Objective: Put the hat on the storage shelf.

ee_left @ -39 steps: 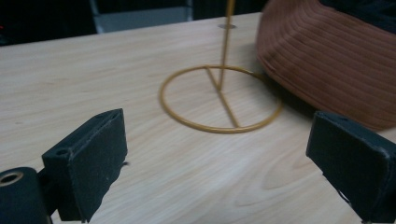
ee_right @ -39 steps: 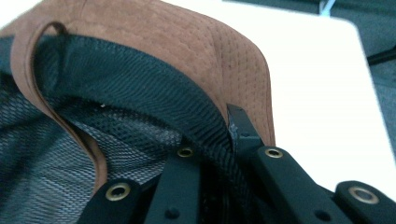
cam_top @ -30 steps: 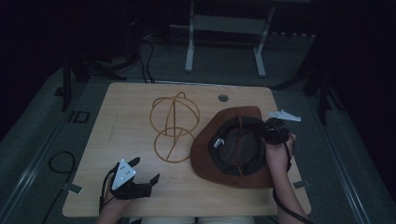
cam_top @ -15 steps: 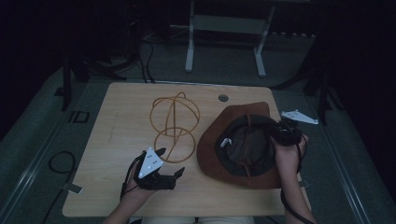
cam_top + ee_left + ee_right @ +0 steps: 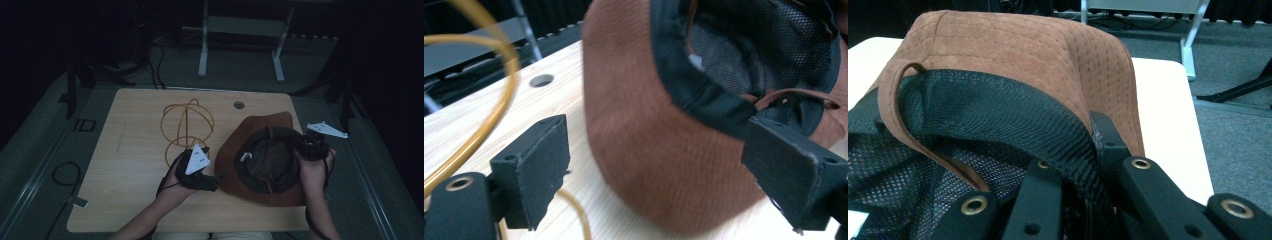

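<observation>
Brown hat, upturned at the tabletop's right edge, rim pinched by the clamped right gripper to steady it for the wide-open, empty left gripper alongside.

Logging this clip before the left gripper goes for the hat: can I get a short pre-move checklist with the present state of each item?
1. Right gripper clamped on the hat at its edge, by the black lining: ok.
2. Left gripper jaws wide, nothing between the pads; they have just been closing a little: ok.
3. Left gripper aimed at the near brim: ok.
4. Left gripper clear of the wire stand: not ok, a hoop runs right beside one jaw.
5. Hat lying flat on the table: cannot tell.
</observation>
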`<state>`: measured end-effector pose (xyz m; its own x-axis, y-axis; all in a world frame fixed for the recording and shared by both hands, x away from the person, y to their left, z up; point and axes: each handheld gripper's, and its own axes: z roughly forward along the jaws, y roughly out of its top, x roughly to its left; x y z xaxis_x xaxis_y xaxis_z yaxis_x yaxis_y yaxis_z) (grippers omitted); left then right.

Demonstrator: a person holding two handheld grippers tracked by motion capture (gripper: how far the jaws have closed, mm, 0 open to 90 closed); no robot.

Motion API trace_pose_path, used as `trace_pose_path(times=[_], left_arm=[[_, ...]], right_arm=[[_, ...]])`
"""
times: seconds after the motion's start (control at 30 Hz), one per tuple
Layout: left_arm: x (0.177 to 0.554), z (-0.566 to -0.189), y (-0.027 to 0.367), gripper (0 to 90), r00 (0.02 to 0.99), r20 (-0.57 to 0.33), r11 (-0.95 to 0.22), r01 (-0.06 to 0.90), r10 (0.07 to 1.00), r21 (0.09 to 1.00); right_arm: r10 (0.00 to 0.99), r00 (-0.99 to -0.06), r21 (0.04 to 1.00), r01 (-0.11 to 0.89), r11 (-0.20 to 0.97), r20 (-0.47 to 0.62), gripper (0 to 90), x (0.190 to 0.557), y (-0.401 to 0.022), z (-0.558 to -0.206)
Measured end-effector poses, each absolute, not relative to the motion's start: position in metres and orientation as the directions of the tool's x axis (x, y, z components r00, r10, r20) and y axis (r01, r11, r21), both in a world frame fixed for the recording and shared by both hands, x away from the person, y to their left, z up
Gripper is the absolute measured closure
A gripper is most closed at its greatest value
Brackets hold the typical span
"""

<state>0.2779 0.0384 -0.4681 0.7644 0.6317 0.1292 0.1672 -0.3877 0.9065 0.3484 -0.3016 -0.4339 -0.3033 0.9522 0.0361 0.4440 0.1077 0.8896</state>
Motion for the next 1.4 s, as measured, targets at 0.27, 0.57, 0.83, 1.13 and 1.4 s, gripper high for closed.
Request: trace_pose_path(times=[0.27,0.57,0.83,1.13,1.4], left_arm=[[0.296,-0.458,0.002,14.1,0.785,0.133,-0.397,0.152,0.605,0.905],[0.32,-0.449,-0.036,15.7,0.749,0.157,-0.426,0.18,0.644,0.887],[0.34,-0.446,-0.064,18.6,0.72,0.189,-0.464,0.203,0.667,0.862],[0.353,-0.454,-0.073,33.4,0.667,0.19,-0.485,0.288,0.72,0.826],[0.356,-0.452,-0.073,79.5,0.618,0.224,-0.488,0.297,0.754,0.821]], right_arm=[[0.95,-0.309,0.892,0.439,0.106,0.039,84.6,0.346,-0.301,-0.434],[0.949,-0.314,0.895,0.433,0.109,0.036,84.5,0.341,-0.303,-0.432],[0.946,-0.322,0.903,0.416,0.109,0.034,84.5,0.336,-0.305,-0.427],[0.941,-0.336,0.906,0.409,0.113,0.034,84.5,0.331,-0.302,-0.425],[0.939,-0.344,0.903,0.412,0.124,0.028,84.4,0.328,-0.295,-0.428]])
